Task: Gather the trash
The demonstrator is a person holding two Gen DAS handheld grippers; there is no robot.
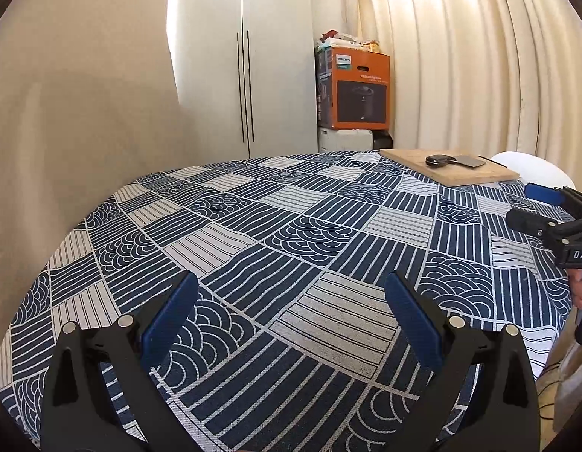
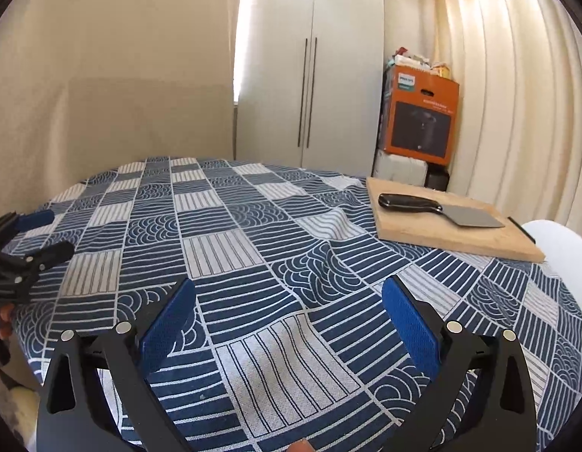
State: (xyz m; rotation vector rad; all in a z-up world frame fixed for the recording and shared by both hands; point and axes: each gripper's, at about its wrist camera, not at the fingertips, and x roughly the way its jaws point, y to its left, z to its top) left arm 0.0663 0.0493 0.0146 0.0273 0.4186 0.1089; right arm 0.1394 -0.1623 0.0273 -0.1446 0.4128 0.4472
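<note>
left gripper point(image 1: 291, 320) spread, empty | right gripper point(image 2: 289, 324) spread, empty | no trash seen on table point(image 2: 253, 226) ahead | handling and hold point cannot be judged | knife point(image 2: 438, 209) ahead-right

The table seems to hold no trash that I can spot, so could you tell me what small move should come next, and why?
Probably sweep both cameras elsewhere to look for trash. The tablecloth shows only a cutting board with a knife, and the left claw and right claw are open, holding nothing.

Woven cloth tablecloth point(image 2: 253, 248), matt wooden board point(image 2: 422, 233), glossy-handled knife point(image 2: 411, 203).
</note>
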